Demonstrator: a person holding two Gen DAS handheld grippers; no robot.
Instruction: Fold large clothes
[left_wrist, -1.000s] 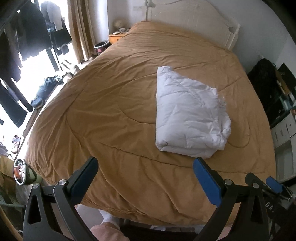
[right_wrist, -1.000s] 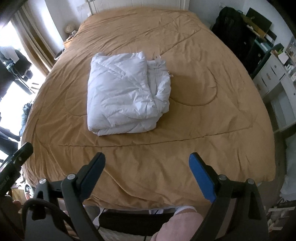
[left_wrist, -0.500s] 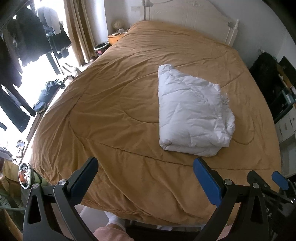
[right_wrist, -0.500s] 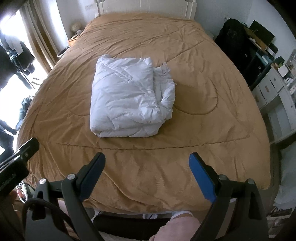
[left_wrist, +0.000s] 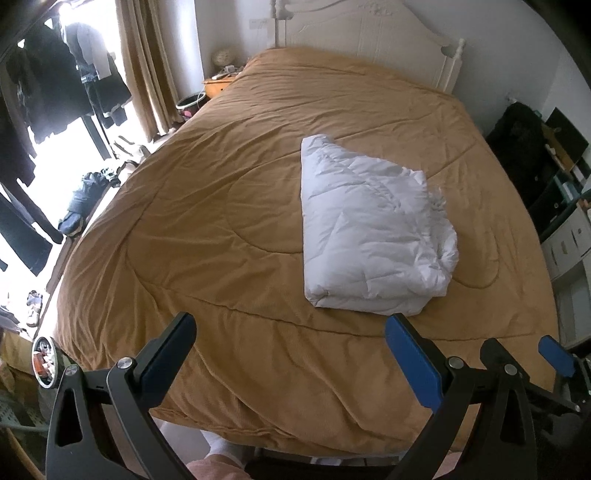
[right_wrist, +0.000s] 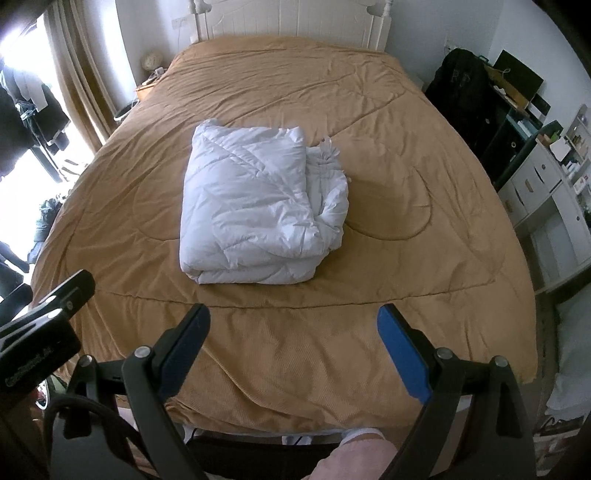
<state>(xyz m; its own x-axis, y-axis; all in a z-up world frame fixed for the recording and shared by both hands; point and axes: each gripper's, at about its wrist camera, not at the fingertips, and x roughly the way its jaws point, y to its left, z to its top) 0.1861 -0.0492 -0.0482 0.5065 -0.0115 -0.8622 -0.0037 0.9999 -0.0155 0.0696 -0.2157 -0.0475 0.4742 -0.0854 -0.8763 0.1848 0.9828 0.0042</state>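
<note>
Compared with one second ago, both cameras are sitting a little farther back, showing more headboard (right_wrist: 291, 18). The folded white jacket (left_wrist: 369, 236) is lying on the bed (left_wrist: 221, 206), untouched. The left gripper (left_wrist: 291, 354) and right gripper (right_wrist: 293, 339) are hovering over the bed's foot, fingers wide apart, holding nothing.

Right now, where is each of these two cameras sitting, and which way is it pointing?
Left wrist: rides the left tongs near the foot of the bed, facing the headboard; the folded white puffy garment lies ahead to the right; its own open blue-padded fingers and the right tongs' tip at far right show.
Right wrist: rides the right tongs, facing the same way; the garment lies ahead to the left; its open fingers and the left tongs at far left show.
Shared: the garment, tan bedspread, headboard.
</note>
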